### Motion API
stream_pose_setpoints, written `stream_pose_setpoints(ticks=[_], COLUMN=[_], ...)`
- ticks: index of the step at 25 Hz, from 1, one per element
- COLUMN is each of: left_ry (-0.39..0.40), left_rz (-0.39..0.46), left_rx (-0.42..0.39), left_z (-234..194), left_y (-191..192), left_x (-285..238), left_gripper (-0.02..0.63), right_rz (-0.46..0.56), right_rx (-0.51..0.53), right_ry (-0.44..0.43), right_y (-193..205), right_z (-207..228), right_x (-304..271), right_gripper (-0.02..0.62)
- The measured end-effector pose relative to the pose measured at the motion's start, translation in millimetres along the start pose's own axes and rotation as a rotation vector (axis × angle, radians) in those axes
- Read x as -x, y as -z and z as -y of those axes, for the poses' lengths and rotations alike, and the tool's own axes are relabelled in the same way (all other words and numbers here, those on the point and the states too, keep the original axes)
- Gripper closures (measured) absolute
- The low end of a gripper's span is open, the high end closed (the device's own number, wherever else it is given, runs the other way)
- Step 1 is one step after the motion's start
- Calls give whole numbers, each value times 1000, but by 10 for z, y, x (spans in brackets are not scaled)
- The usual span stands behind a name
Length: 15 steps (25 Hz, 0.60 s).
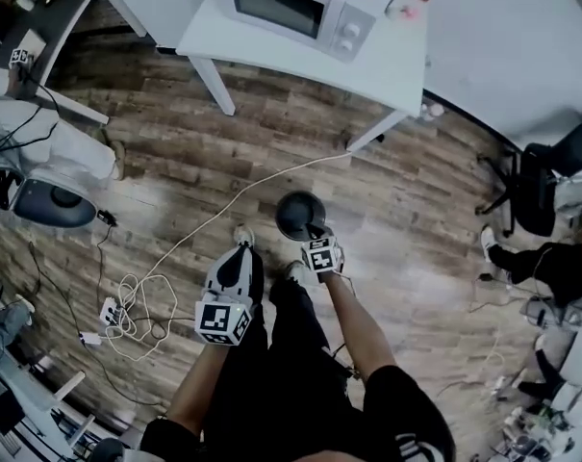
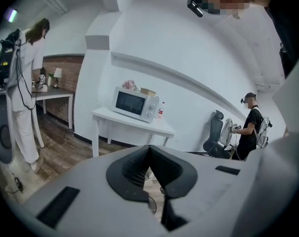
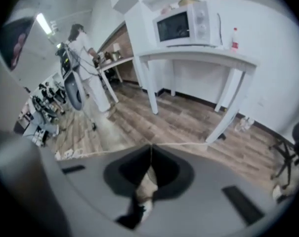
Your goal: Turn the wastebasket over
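The right gripper [image 3: 149, 148] has its jaws pressed together on nothing, and the left gripper [image 2: 149, 149] beside it is likewise closed and empty. Both are held up in front of the person's body, clear of the floor, which suggests neither is working on anything just now. The wastebasket [image 1: 299, 215] sits on the floor just ahead of and below the right gripper, untouched. Whether its mouth faces up or down I cannot tell. Farther out, a white cable [image 1: 223, 205] trails toward the table [image 1: 271, 46] bearing a microwave [image 1: 295, 8].
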<state>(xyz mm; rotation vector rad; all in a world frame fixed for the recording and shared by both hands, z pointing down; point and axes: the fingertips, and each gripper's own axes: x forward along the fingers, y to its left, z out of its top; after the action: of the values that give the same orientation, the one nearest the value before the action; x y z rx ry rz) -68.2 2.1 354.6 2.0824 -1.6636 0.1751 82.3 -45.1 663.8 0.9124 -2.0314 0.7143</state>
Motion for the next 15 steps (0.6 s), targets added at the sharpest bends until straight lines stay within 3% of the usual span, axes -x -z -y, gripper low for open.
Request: stream_pose_setpoints(ticks=[4, 10, 15], left_ry=[2, 75, 119], left_rz=[36, 120, 179], left_rx=[-25, -69, -126], left_z=[74, 271, 282], left_y=[-377, -966, -1387], left_x=[382, 650, 766], left_gripper=[572, 572, 572], right_rz=[159, 383, 579], right_rx=[-92, -214, -256], right_ry=[-2, 44, 84], right_y=[-579, -1289, -1881], right_z=[-242, -457, -691], right_x=[799, 2034, 2872], right_gripper=[563, 563, 563])
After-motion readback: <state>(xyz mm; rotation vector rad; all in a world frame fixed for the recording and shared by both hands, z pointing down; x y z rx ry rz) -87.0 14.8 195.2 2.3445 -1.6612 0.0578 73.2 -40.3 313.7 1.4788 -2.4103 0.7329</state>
